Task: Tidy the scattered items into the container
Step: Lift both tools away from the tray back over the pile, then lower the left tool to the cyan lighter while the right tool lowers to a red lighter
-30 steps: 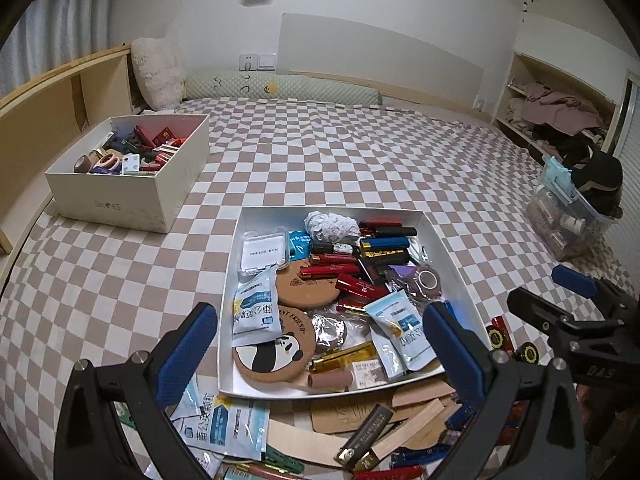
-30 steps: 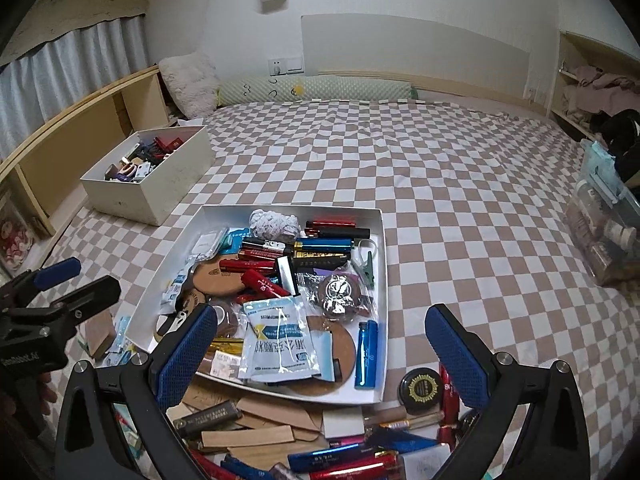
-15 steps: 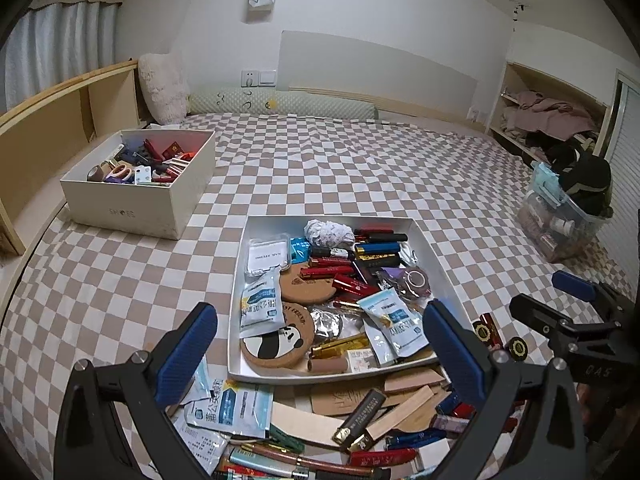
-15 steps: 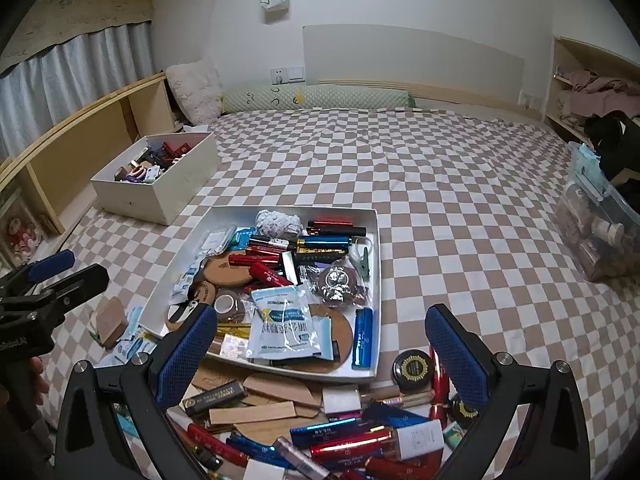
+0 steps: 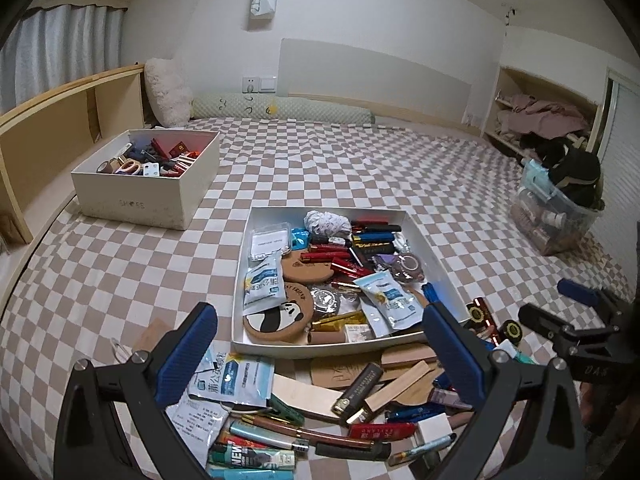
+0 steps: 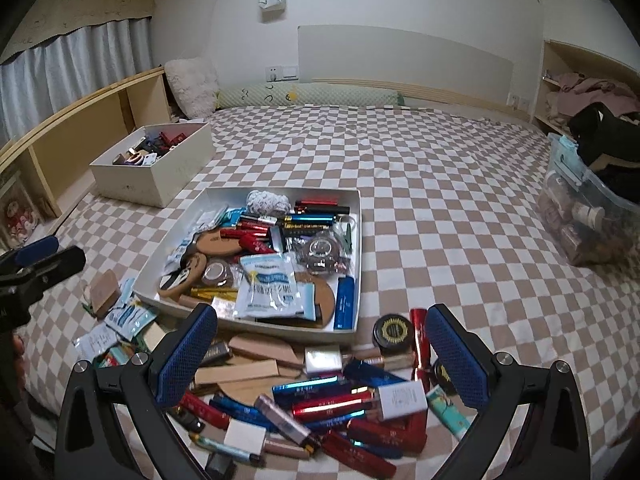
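A shallow white tray (image 5: 438, 268) (image 6: 358, 240) on the checkered bed holds sachets, cork coasters, lipsticks and lighters. A pile of scattered items (image 5: 320, 412) (image 6: 320, 400) lies in front of it: wooden pieces, lighters, tubes, sachets, small boxes. My left gripper (image 5: 320, 344) is open and empty above the pile's left part. My right gripper (image 6: 320, 344) is open and empty above the pile's right part. Each gripper shows in the other's view, the right one (image 5: 576, 316) at the right edge and the left one (image 6: 36, 264) at the left edge.
A taller white box (image 5: 132, 200) (image 6: 132, 184) with small items stands at the back left beside a wooden bed frame (image 5: 48, 128). A clear plastic bin (image 5: 556, 216) (image 6: 588, 216) sits at the right. Pillows (image 5: 280, 110) lie along the headboard.
Both grippers have pulled back and up from the tray. More of the scattered pile in front of the tray has come into view. Both stay open.
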Demonstrator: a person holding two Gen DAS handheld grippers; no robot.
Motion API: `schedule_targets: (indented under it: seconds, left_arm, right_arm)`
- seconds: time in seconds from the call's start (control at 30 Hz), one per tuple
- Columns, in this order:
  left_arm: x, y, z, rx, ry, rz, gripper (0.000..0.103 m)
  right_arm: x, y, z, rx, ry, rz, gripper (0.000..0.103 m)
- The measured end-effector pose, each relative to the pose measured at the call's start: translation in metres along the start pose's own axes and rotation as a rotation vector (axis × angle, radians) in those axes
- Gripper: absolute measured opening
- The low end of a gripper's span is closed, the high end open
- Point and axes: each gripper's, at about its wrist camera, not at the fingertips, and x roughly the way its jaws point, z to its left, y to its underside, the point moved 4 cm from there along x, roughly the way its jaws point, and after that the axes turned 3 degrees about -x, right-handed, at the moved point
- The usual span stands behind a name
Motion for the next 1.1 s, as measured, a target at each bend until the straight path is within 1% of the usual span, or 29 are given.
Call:
schedule_targets:
  seconds: [0.2, 0.27, 0.43, 0.53, 0.63, 0.8, 0.9, 1.1]
  left_arm:
    - [-0.011, 0.011, 0.000, 0.007, 0.032, -0.028, 0.103]
    - [-0.014, 0.017, 0.000, 0.017, 0.037, -0.024, 0.103]
    - [-0.017, 0.030, 0.002, 0.037, 0.027, -0.017, 0.103]
    - [-0.019, 0.040, 0.006, 0.029, 0.036, -0.012, 0.103]
    - [-0.020, 0.049, 0.012, 0.019, 0.023, -0.012, 0.103]
    - [-0.019, 0.064, 0.022, 0.003, 0.024, 0.000, 0.102]
    - [-0.019, 0.070, 0.026, 0.009, 0.011, -0.006, 0.102]
    - [-0.019, 0.082, 0.032, 0.016, 0.012, -0.010, 0.102]
  right_arm:
    - [-0.010, 0.017, 0.000, -0.011, 0.018, -0.004, 0.103]
    - [-0.012, 0.022, -0.001, -0.015, 0.025, -0.002, 0.103]
    - [-0.014, 0.034, -0.003, -0.014, 0.025, 0.004, 0.103]
    - [-0.014, 0.041, -0.003, -0.017, 0.026, 0.011, 0.103]
    - [-0.013, 0.048, -0.005, -0.013, 0.026, 0.018, 0.103]
    - [-0.010, 0.059, -0.009, 0.010, 0.027, 0.027, 0.103]
    - [-0.011, 0.066, -0.008, 0.010, 0.013, 0.010, 0.103]
    - [-0.012, 0.077, -0.003, -0.003, 0.015, -0.022, 0.103]
